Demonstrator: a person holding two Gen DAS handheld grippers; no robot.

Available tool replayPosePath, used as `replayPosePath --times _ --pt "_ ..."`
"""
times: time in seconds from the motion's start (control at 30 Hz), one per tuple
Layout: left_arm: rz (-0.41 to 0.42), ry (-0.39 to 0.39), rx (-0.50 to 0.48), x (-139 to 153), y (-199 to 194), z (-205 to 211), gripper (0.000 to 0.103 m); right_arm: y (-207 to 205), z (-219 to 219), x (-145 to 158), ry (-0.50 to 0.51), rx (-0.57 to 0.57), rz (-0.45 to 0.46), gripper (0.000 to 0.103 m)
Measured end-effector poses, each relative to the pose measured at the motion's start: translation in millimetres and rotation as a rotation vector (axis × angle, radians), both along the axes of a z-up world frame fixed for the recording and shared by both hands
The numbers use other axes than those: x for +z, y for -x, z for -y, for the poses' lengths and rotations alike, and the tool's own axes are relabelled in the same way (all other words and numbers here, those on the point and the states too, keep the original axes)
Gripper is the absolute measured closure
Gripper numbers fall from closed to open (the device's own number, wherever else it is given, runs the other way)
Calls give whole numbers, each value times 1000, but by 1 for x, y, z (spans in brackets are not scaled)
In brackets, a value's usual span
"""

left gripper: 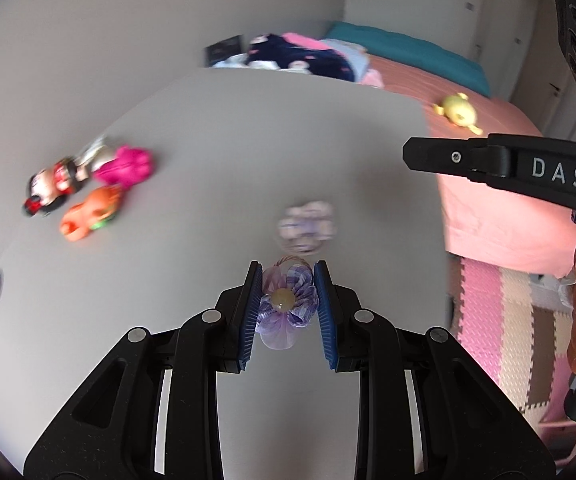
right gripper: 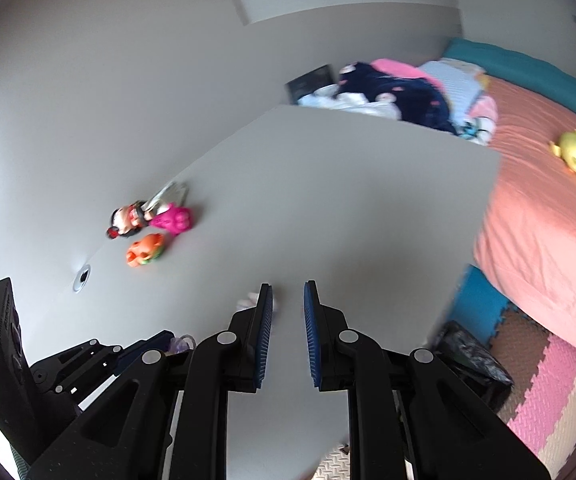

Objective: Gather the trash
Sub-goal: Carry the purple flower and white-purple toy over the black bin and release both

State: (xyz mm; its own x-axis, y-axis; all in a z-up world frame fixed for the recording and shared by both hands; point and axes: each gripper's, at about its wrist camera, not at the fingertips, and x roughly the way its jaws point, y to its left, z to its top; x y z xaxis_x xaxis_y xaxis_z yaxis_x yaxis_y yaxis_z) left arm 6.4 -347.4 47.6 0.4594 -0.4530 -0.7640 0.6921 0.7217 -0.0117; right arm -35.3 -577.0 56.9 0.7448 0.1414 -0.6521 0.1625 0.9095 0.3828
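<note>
Here, left wrist view: left claw is tilted down over the counter, clenched on a purple flower clip; a second clip lies blurred just beyond.
Right wrist view: right claw is angled downward, pads narrowly parted, nothing grasped.

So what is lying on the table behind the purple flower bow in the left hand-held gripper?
A second, blurred purple bow lies just behind the held bow. Its underside is hidden.

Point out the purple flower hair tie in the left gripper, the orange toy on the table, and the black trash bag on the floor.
purple flower hair tie (left gripper: 283, 300): left wrist view, its yellow centre bead.
orange toy (right gripper: 143, 255): right wrist view, its body.
black trash bag (right gripper: 474, 360): right wrist view, its crinkled top.
</note>
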Motion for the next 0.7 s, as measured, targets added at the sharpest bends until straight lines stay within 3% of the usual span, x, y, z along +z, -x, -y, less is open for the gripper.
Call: replayPosePath --times 0.2,0.43,0.5,0.53,0.57,0.7 --pt "28 10 -58 6 22 29 83 33 38 1 -14 -54 1 94" --pt "26 19 -26 9 17 11 84 31 33 1 -39 -14 2 92" --pt "29 16 -6 10 14 2 84 27 26 0 -48 5 -3 81" --pt "28 16 0 11 12 -2 84 22 21 -1 -51 14 -5 68" --pt "27 17 12 11 9 -8 84 15 14 -3 -51 23 -11 61" --pt "24 15 47 10 1 -26 84 -7 -7 -12 -59 58 -39 61"
